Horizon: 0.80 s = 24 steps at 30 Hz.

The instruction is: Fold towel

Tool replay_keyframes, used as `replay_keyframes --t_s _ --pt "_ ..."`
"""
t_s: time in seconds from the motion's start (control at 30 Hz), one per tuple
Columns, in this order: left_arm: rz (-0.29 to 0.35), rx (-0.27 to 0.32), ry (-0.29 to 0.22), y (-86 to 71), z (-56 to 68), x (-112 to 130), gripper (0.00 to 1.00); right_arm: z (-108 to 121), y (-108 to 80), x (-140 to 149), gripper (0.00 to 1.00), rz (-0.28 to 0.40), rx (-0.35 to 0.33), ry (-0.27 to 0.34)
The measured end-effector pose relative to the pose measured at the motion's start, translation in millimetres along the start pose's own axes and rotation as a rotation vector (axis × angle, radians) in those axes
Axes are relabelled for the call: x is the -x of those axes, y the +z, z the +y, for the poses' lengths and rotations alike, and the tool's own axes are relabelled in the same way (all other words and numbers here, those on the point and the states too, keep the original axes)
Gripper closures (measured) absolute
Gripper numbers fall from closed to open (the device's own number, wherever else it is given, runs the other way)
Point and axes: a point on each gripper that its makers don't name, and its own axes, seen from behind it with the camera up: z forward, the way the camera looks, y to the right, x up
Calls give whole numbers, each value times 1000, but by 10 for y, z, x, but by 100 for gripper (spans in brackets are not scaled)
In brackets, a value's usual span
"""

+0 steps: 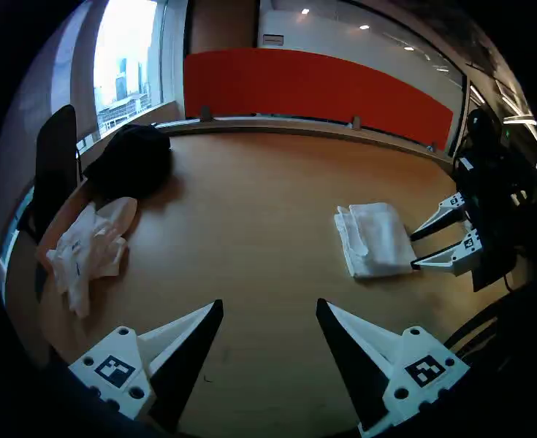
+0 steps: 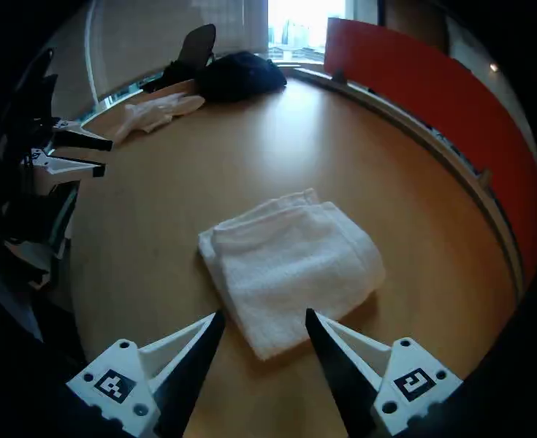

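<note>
Towel: a folded white towel (image 2: 294, 266) lies as a thick, layered rectangle on the wooden table (image 1: 268, 204), on the right gripper's side, its stacked edges slightly uneven.
Right gripper: the right gripper (image 2: 264, 314) is spread wide and holds nothing. Its tips flank the towel's near corner, and whether either touches the cloth cannot be told.
Left gripper: the left gripper (image 1: 268, 303) is released and empty, poised over bare wood and well apart from the towel.
Progress: judged from how it lies, the towel looks largely folded, with perhaps a last fold or a squaring-up left.
Risk, slipped layers: a pinch at the corner may catch only the top layers, so a lift would peel the stack open rather than fold it.
Risk, dragging: with the left gripper far off, nothing pins the far edge. A one-sided pull could slide or skew the whole bundle across the smooth tabletop.
Risk, bulk: the thick stack may spring back if folded once more.
Around: a crumpled white cloth (image 1: 89, 252) and a black bag (image 1: 129, 160) sit at the table's far end near a dark chair (image 1: 55, 164), with a red partition (image 1: 312, 91) and a bright window (image 1: 126, 58) behind.
In the way: none of these stands between either gripper and the towel, and all lie well apart from it.
</note>
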Motion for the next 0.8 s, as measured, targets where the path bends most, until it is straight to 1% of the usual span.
replay_keyframes --t_s 0.17,0.3,0.4,0.57,0.63,0.8 --pt "-2 3 1 -2 15 7 5 22 -33 134 20 -16 7 34" --pt "-2 4 3 0 25 12 5 21 -41 237 22 -31 13 40" --pt "-2 5 3 1 37 13 5 6 -28 292 27 -41 15 44" --pt "-3 7 1 5 54 22 5 -6 -8 347 40 -50 26 65" --pt "-2 10 0 7 66 24 5 -6 -1 359 43 -51 32 75" --pt "-1 17 -4 6 88 22 5 -11 10 388 43 -51 42 95"
